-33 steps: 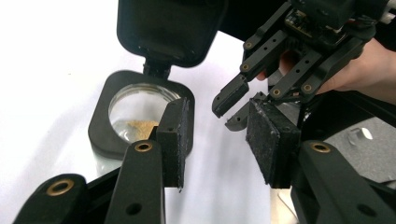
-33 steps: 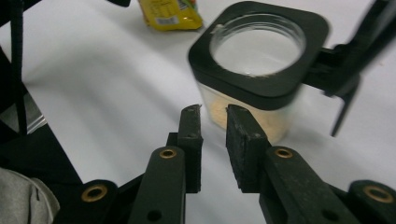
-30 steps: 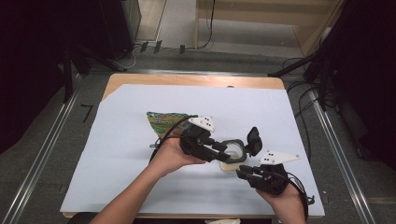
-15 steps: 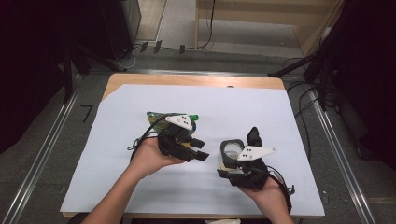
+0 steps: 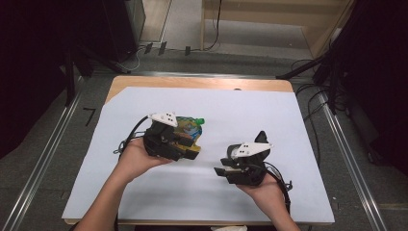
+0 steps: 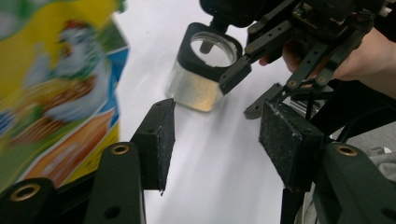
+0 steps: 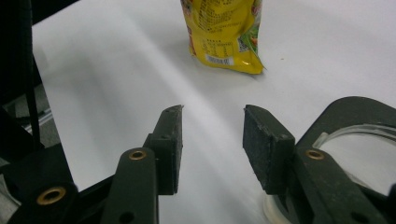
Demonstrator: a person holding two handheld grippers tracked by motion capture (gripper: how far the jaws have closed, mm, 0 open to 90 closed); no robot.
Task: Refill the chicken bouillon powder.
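At centre left of the high view, the left gripper [image 5: 190, 153] sits beside the yellow snack pouch [image 5: 189, 129], its jaws just opened and empty, seemingly after letting go. At lower right, the right gripper [image 5: 220, 171] has also just opened, empty. The left gripper view reveals the glass jar [image 6: 201, 70] beside it.

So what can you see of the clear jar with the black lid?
The jar is a small clear container, glass or plastic, with a squarish black lid whose round opening or window shows the inside. It holds a thin layer of pale yellowish grains at the bottom. It stands upright on the white table cover, beside the right gripper, whose jaws are open with nothing between them. The left gripper view sees it from the side; the right gripper view shows its rim at the lower right.
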